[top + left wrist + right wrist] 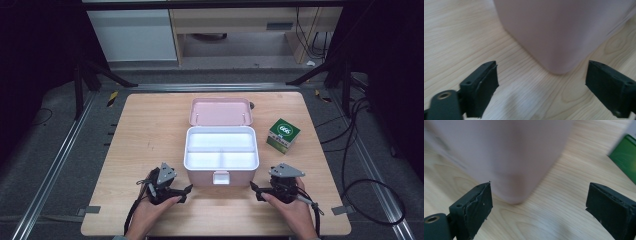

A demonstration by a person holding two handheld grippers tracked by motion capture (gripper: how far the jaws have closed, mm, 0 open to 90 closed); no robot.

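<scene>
1. Your left gripper (186, 191) has its jaws wide, empty, at the box's (221, 172) 8 o'clock corner.
2. Your right gripper (255, 190), equally wide, sits at 4 o'clock.
3. From above, the lid (220, 111) lies open; the carton (283, 135) stands at 2 o'clock.

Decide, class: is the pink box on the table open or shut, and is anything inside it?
Open and empty. The pink box has its lid swung back behind it, exposing a white tray with bare compartments.
</scene>
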